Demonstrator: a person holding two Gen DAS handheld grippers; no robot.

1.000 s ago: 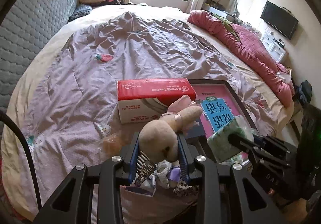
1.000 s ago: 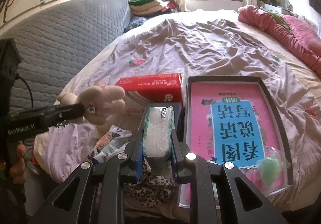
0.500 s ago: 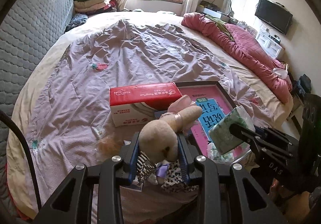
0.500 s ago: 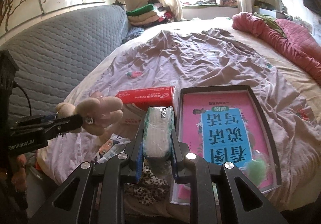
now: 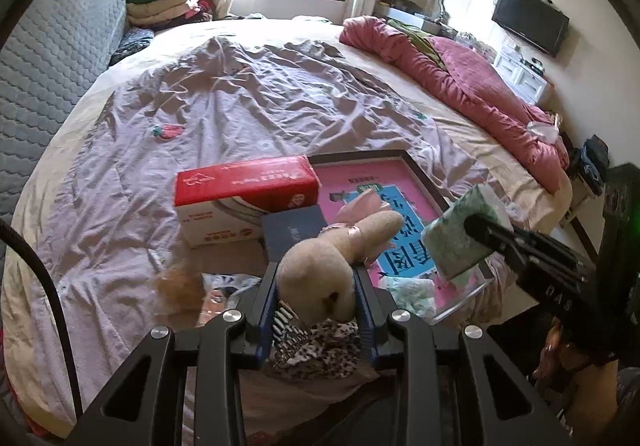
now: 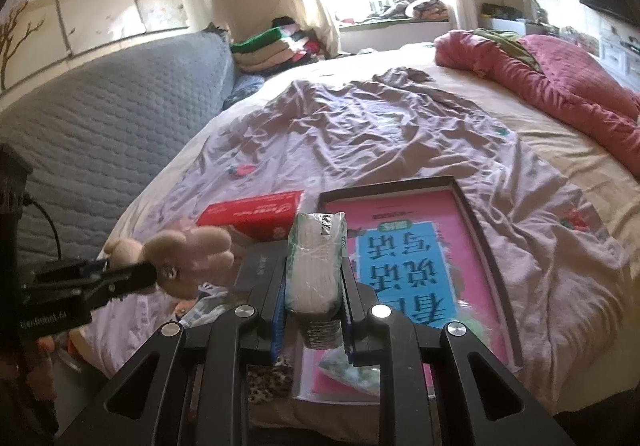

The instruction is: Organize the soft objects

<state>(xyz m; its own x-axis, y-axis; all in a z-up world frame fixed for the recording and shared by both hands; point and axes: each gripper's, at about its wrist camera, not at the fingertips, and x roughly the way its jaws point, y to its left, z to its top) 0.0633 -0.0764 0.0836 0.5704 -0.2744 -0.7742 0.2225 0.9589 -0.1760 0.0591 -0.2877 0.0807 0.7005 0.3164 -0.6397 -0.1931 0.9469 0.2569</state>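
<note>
My left gripper (image 5: 316,286) is shut on a beige plush rabbit (image 5: 320,270) with pink ears, held above the bed's near edge; it also shows in the right wrist view (image 6: 188,258). My right gripper (image 6: 314,306) is shut on a green-and-white tissue pack (image 6: 316,266), which shows at the right of the left wrist view (image 5: 460,238). Both are held in the air over a leopard-print cloth (image 5: 316,350) and a black tray (image 6: 476,214) with a pink and blue book (image 6: 404,258).
A red and white tissue box (image 5: 244,202) and a dark blue box (image 5: 296,234) lie on the lilac sheet (image 5: 240,106). Crumpled wrappers (image 5: 220,286) lie at the near edge. A pink quilt (image 5: 460,86) lines the right side. A grey headboard (image 6: 100,134) is on the left.
Both grippers have lifted and pulled back from the bed with their objects still held; the tray and boxes now sit farther away in both views.
</note>
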